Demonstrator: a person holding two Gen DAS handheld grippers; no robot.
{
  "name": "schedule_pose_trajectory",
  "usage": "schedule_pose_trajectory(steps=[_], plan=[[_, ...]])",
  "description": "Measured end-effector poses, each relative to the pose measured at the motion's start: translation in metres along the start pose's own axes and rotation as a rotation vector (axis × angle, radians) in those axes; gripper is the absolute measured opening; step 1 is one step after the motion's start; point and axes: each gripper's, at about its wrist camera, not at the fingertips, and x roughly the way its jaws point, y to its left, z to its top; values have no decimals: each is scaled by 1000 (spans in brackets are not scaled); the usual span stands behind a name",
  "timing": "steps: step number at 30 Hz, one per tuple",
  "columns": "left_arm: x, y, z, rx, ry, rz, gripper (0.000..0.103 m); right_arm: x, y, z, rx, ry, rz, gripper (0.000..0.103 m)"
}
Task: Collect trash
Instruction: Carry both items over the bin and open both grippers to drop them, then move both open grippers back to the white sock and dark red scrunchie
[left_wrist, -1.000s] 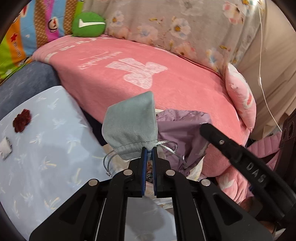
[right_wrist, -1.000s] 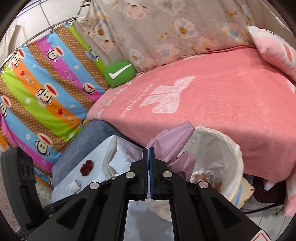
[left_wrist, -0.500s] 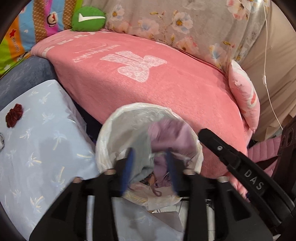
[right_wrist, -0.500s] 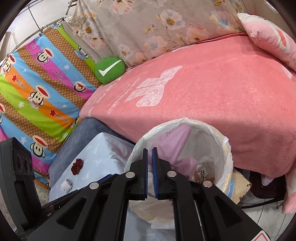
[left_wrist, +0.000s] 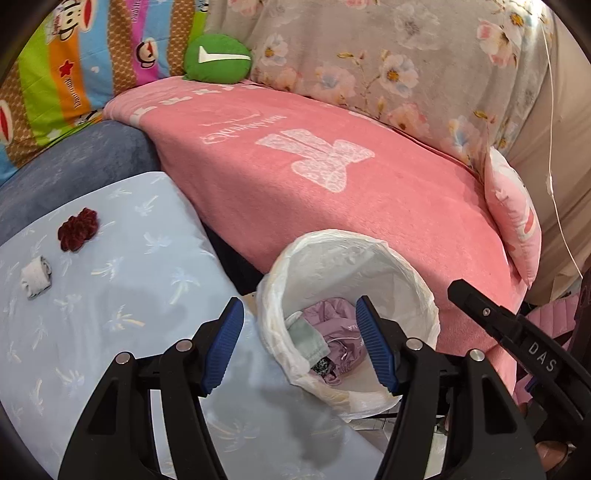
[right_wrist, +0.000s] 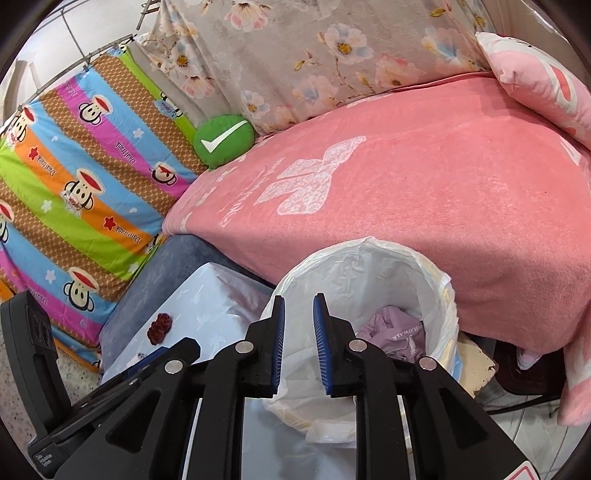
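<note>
While both tools (left_wrist: 299, 343) (right_wrist: 299, 343) open empty over bin (left_wrist: 424, 295), red scrap (left_wrist: 78, 229), white wad (left_wrist: 36, 277) remain on table (left_wrist: 147, 258).

I see a low table (left_wrist: 110, 332) under a pale blue palm-print cloth (left_wrist: 155, 258). On it lie a dark red scrunchie (left_wrist: 77, 229) and, near it, a small white roll (left_wrist: 36, 277), apart from each other. Bin (left_wrist: 406, 266) with white liner stands on the floor just beside the table edge. Behind, a bed with a pink blanket (left_wrist: 295, 184); a green cushion (left_wrist: 218, 59) and a pink pillow (left_wrist: 513, 218) lie on it.
</note>
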Motion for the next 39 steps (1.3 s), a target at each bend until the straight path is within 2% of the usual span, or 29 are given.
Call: schedule_pose_trajectory(steps=[7, 23, 28, 32, 36, 39], plan=[[-18, 40, -1, -78, -35, 62, 69, 10, 34, -8, -78, 41, 20, 22], [-54, 140, -11, -225, -88, 190, 69, 46, 127, -36, -233, 119, 60, 27], [-60, 173, -17, -267, -89, 229, 70, 60, 155, -47, -280, 147, 66, 28], [-62, 201, -19, -286, -87, 284, 74, 79, 183, -59, -317, 175, 78, 34], [-63, 227, -22, -292, -81, 335, 75, 97, 204, -69, -348, 202, 90, 34], [-62, 246, -23, -301, -70, 359, 81, 110, 219, -77, -363, 222, 102, 34]])
